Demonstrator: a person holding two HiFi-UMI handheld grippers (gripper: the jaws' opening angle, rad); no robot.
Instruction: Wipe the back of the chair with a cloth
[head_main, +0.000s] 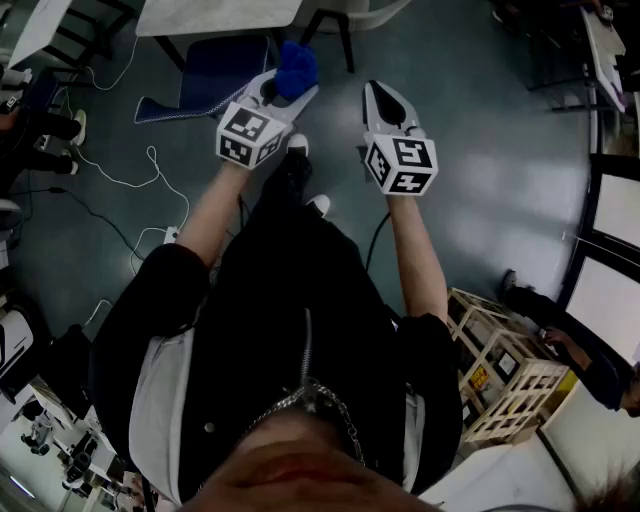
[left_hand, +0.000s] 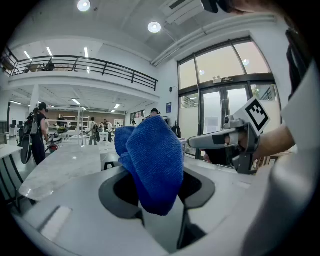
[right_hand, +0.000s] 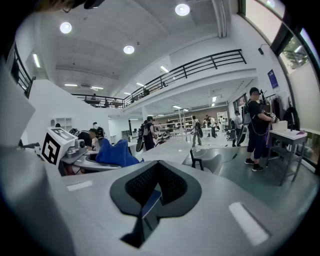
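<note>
Firmly pinched in the jaws of the left gripper, the blue cloth is bunched into a thick wad. Its long axis follows the gripper's own line and points away from the person, toward 12 o'clock in the head view. In the left gripper view the cloth stands up out of the jaws. Its folded top leans toward 11 o'clock, and it touches nothing else.

At 9 o'clock from the cloth in the head view lies the blue chair, partly tucked under a pale table. Whether cloth and chair touch cannot be told from there. The right gripper is held level with the left one, at 3 o'clock from it and apart. The right gripper view shows its jaws pressed together on nothing.

Only the head view shows the floor. It has white cables, and wooden crates lie at 4 o'clock from the person. Only the gripper views show the hall, with a railed balcony, ceiling lamps and people walking. Each of these views also catches the other gripper's marker cube.

A yellow label on one crate and a blue wall sign are too small to read.
</note>
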